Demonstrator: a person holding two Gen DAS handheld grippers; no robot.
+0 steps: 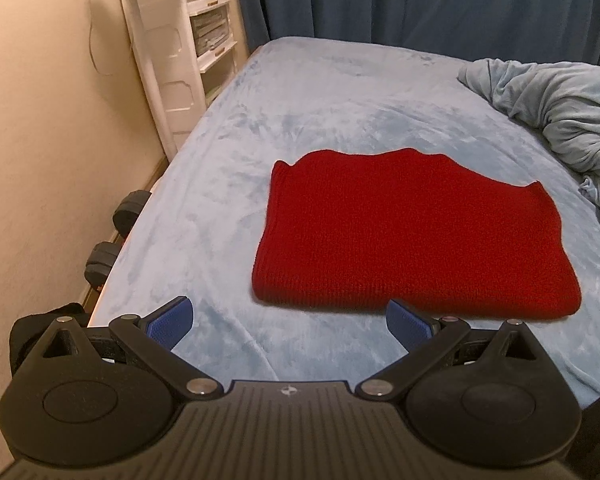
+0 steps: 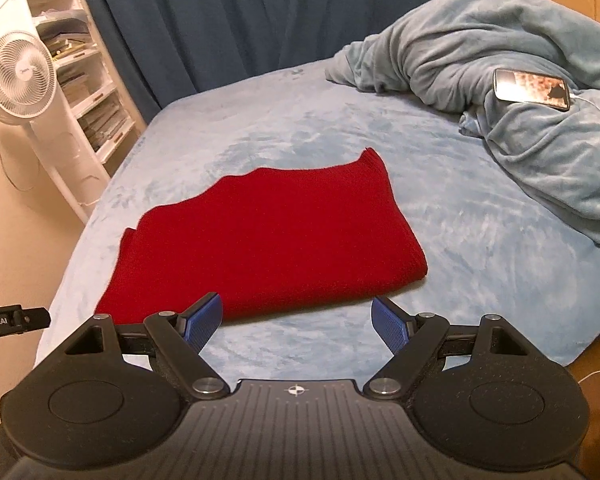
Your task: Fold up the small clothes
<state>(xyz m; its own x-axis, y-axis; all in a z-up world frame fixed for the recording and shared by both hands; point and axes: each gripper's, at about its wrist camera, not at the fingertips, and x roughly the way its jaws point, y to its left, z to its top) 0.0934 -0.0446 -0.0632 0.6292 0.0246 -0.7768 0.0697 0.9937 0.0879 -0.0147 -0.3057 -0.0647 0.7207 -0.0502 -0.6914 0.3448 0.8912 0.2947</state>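
"Robot.AI" on the left tool

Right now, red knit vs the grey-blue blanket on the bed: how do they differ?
The red knit lies flat and folded into a neat slab; the blanket is bunched in a crumpled heap. The knit is deep red with a ribbed weave; the blanket is pale grey-blue and fleecy. A phone rests on the blanket; nothing sits on the knit. Both lie on the bed.

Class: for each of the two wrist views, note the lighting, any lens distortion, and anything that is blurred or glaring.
Left wrist view: warm, dim indoor light; fisheye bends the bed edge and darkens the corners; red knit garment sharp, no glare. Right wrist view: same warm cast; shelves curve at the edge; the phone screen glows brightly; gripper body close to the lens looks soft.
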